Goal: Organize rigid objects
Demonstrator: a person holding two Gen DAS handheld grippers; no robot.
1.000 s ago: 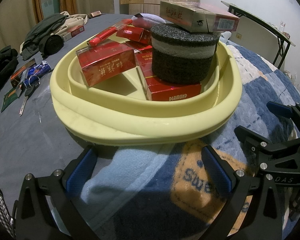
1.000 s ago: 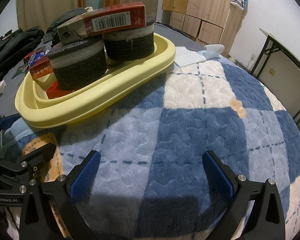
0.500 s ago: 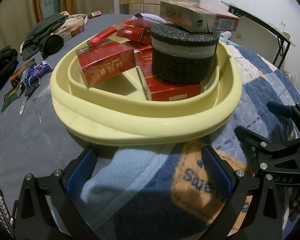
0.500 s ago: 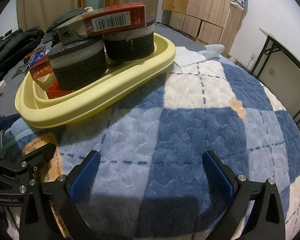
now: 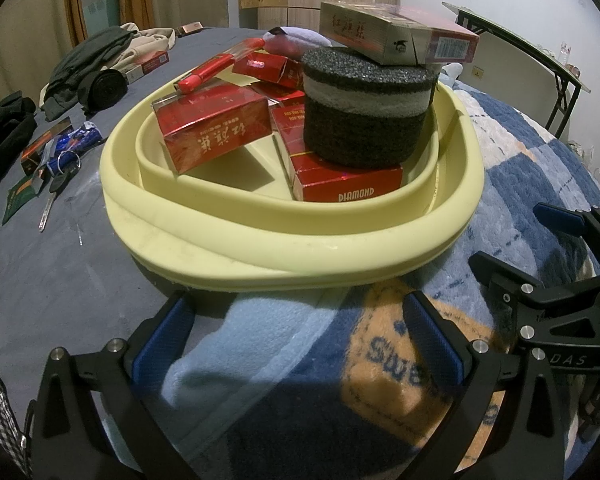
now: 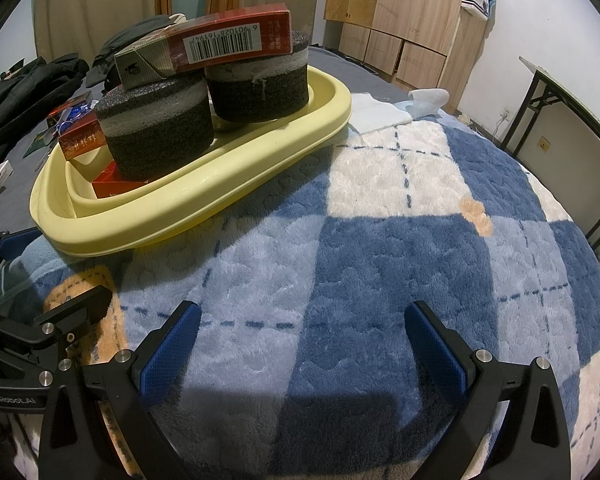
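Observation:
A pale yellow tray (image 5: 260, 248) (image 6: 260, 160) sits on the bed. It holds several red cigarette boxes (image 5: 216, 128), a red pen (image 5: 216, 66) and two dark foam cylinders (image 5: 366, 104) (image 6: 158, 128) (image 6: 260, 84). A long cigarette carton (image 5: 396, 34) (image 6: 208, 46) lies across the tops of the cylinders. My left gripper (image 5: 296, 336) is open and empty just in front of the tray. My right gripper (image 6: 300, 344) is open and empty over the blanket, right of the tray.
A blue and white checked blanket (image 6: 420, 220) covers the bed. Keys, small packets and a red box (image 5: 52, 156) lie on the grey sheet left of the tray. Dark clothes (image 5: 88, 68) are heaped behind. A folding table (image 6: 572, 108) stands at the right.

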